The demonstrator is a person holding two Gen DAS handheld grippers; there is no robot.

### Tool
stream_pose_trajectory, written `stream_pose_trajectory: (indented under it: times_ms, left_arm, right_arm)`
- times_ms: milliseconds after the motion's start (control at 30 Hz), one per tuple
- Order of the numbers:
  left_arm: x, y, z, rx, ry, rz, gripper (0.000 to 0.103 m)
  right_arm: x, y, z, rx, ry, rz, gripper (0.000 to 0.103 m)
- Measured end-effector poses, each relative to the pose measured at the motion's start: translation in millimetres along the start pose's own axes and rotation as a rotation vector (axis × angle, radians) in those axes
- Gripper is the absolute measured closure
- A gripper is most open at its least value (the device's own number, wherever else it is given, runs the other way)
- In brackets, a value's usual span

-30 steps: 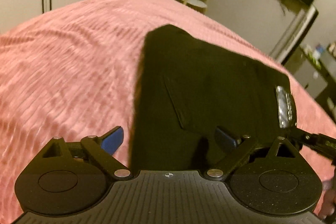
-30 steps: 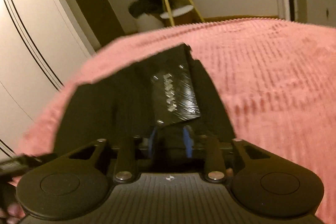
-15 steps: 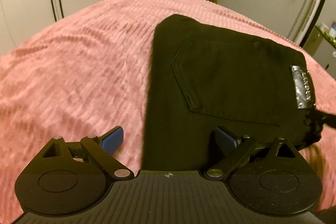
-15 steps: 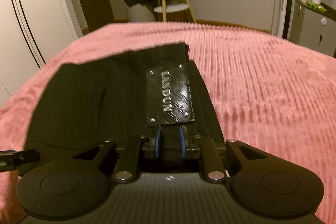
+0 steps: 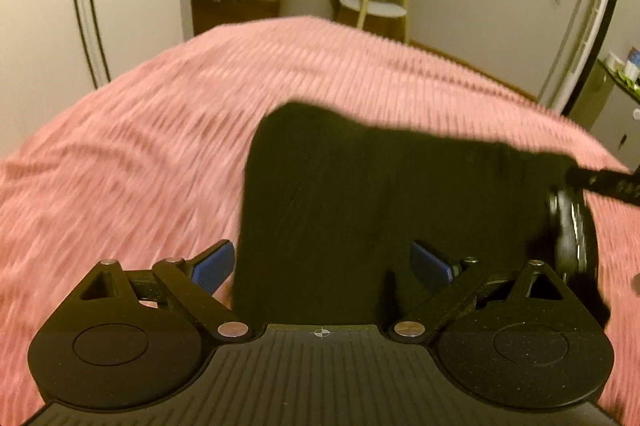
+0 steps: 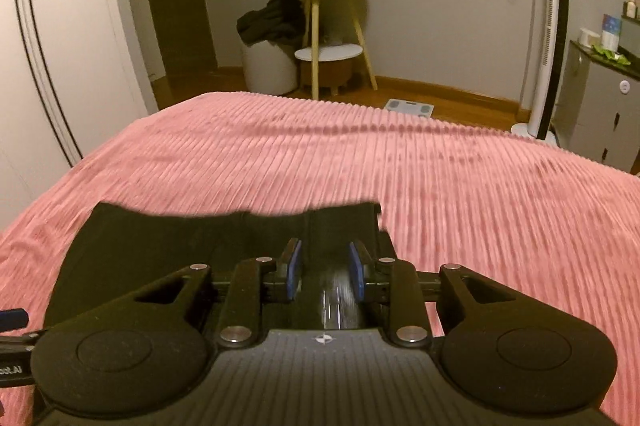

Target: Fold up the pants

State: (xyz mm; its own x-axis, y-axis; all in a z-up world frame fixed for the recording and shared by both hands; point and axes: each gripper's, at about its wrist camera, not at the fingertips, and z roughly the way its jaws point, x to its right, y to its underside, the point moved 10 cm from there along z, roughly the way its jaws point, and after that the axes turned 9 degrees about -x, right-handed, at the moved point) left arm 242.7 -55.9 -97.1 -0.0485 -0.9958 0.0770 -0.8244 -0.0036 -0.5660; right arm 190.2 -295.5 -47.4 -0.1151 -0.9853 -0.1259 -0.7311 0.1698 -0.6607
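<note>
Pants: your black pants [image 5: 360,210] lie folded into a compact block on the pink ribbed bedspread [image 5: 132,162], nearer its front edge than the far edge that faces the side table.
Left claw: your left claw [image 5: 322,264] stands wide open; its blue pads [image 5: 212,264] straddle the near left part of the pants, the left pad over the bedspread just outside the fabric's left edge, the right pad over the black cloth. Nothing is held between them.
Right claw: your right claw [image 6: 325,268] is narrowed but not fully closed, a gap showing between the blue pads [image 6: 294,268]. A band of the pants [image 6: 224,238] runs between them with a shiny blurred patch; you cannot tell whether the pads actually pinch the cloth.
Right claw from the left camera: it shows at the pants' right edge [image 5: 576,222], blurred.
Bedspread: it covers the bed under and all around the pants, its ribs smeared by motion blur.
Beyond the bed: a wooden side table [image 6: 320,22] stands past the far edge of the bedspread, with a white bin [image 6: 268,66] heaped with dark clothes beside it.
</note>
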Motion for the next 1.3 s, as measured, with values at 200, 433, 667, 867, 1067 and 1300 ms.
stream_pose_trajectory:
  times_ms: [200, 433, 667, 867, 1067, 1300]
  left_arm:
    - [24.7, -45.6, 44.7, 0.017, -0.042, 0.050, 0.003]
    - [49.7, -42.7, 88.8, 0.006, -0.143, 0.257, 0.000]
    - [22.0, -25.1, 36.5, 0.002, 0.008, 0.120, 0.000]
    - [34.1, 23.4, 2.7, 0.003, 0.095, 0.096, 0.000]
    - [67.4, 53.4, 25.3, -0.035, 0.005, 0.296, 0.000]
    - [65.7, 59.2, 3.2, -0.074, 0.047, 0.249, 0.000]
  right_arm:
    - [0.8, 1.2, 54.1, -0.113, 0.096, -0.088, 0.063]
    - [29.3, 22.2, 83.7, -0.169, 0.036, 0.040, 0.028]
    - [30.7, 41.3, -12.5, -0.027, -0.060, 0.075, 0.054]
    - [31.5, 96.5, -38.8, -0.118, 0.018, 0.034, 0.083]
    - [23.1, 106.5, -2.1, -0.189, 0.115, -0.056, 0.082]
    - [26.1, 106.8, -4.0, -0.156, 0.142, -0.073, 0.079]
